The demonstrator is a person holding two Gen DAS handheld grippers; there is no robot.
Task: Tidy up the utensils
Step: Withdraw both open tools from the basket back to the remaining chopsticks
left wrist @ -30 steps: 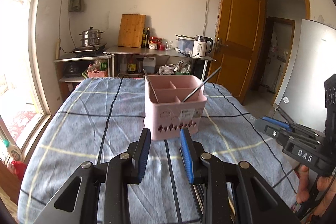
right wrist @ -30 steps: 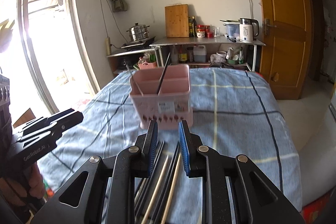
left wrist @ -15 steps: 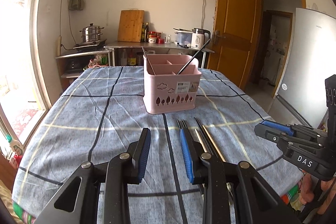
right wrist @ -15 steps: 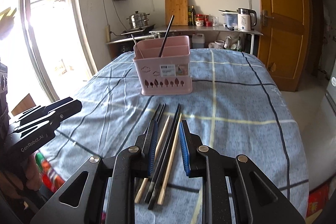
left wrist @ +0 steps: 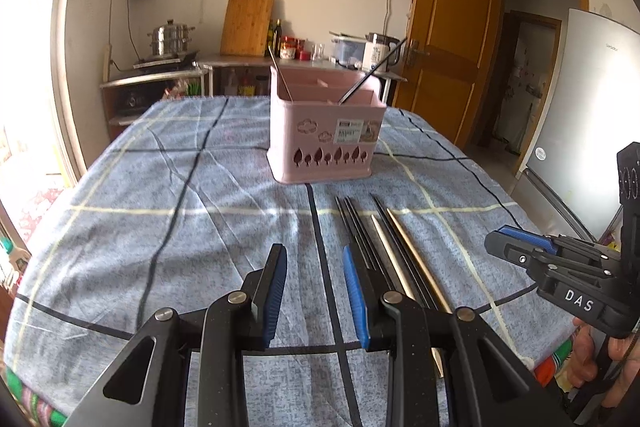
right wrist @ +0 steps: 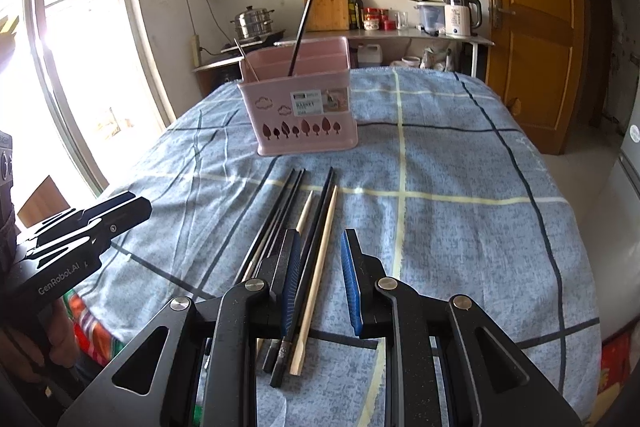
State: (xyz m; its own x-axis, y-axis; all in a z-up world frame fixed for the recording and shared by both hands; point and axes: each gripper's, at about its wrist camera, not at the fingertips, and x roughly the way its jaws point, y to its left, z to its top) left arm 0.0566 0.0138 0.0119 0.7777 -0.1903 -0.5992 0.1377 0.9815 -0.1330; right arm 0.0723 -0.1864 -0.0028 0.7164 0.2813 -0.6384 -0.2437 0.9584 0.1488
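Two utensils stand in the pink caddy (right wrist: 302, 107) so far, by my count, and a row of chopsticks (right wrist: 316, 239) still waits on the tablecloth (right wrist: 460, 227), so I judge the sorting barely begun. Nearest me, toward the near edge of the table, my right gripper (right wrist: 320, 283) hangs over the butt ends of that row, its blue pads apart with nothing between them yet; a pale wooden stick (right wrist: 318, 267) and a dark one pass under the gap. My left gripper (left wrist: 314, 291) is likewise spread and empty, over bare cloth just left of the row. The chopsticks lie roughly parallel, tips pointing at the caddy: mostly slim black ones, with two light wooden ones (left wrist: 400, 259) among them, some touching. Farther off, around the middle of the table, the caddy sits upright, a divided plastic box with leaf cut-outs along its base and a label on its front. One black chopstick (right wrist: 302, 31) leans from it, and a thin metallic handle (left wrist: 279, 75) from its left compartment.
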